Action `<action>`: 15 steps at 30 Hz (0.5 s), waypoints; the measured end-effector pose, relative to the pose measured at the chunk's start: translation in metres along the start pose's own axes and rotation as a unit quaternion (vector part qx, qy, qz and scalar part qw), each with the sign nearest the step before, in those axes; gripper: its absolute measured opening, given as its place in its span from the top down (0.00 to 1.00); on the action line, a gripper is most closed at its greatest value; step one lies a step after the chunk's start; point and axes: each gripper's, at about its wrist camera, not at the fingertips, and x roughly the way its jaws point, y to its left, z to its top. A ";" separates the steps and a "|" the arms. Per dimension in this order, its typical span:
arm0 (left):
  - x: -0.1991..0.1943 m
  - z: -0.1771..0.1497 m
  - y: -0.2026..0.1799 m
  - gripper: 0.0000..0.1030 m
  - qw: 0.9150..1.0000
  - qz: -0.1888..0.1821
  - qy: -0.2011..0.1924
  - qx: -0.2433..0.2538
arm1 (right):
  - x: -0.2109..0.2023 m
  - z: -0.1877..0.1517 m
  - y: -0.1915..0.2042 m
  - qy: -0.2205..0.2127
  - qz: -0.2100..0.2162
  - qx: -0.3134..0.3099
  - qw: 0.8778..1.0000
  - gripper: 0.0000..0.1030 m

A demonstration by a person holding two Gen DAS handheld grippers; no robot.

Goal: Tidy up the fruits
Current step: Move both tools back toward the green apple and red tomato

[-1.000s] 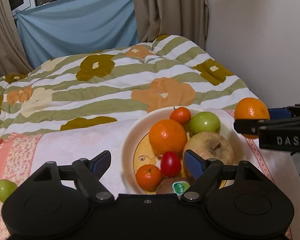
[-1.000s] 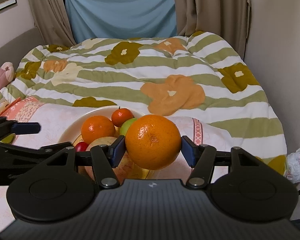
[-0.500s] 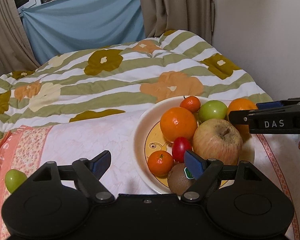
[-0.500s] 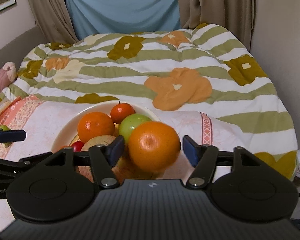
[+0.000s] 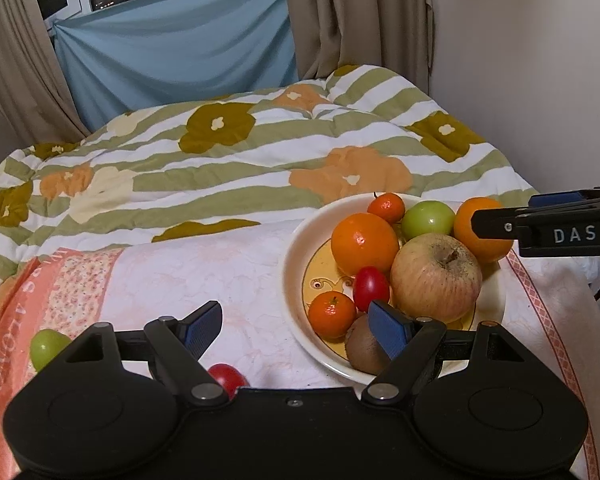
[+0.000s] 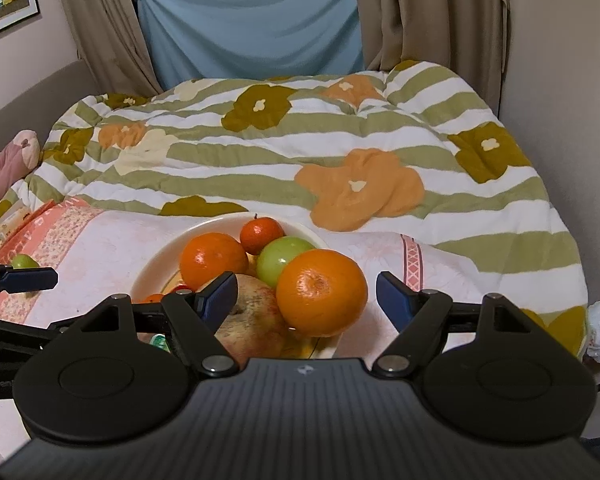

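Since the earlier frame the large orange (image 6: 322, 292) has left the right gripper (image 6: 306, 294): its fingers have just been opening and now stand wide, clear of the fruit on both sides. The orange rests on the plate (image 5: 296, 248) at its right rim, against the apple (image 5: 436, 276) and the green fruit (image 5: 428, 219). The left gripper (image 5: 296, 326) is open and empty above the pink towel (image 5: 204, 272) on the bed. Most fruit is plated; a green fruit (image 5: 46, 348) near the towel's left edge and a small red one (image 5: 226, 376) beneath the left gripper remain to collect.
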 end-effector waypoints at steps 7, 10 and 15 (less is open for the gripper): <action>-0.027 -0.004 0.012 0.19 1.000 0.005 -0.014 -0.008 | -0.031 0.001 0.019 -0.014 -0.004 -0.012 1.000 0.11; -0.039 -0.007 0.017 0.19 1.000 0.008 -0.016 -0.011 | -0.047 -0.001 0.030 -0.026 -0.002 -0.015 1.000 0.03; -0.058 -0.017 0.027 0.18 0.999 0.026 -0.012 -0.023 | -0.063 -0.004 0.050 -0.027 0.009 -0.023 0.999 0.00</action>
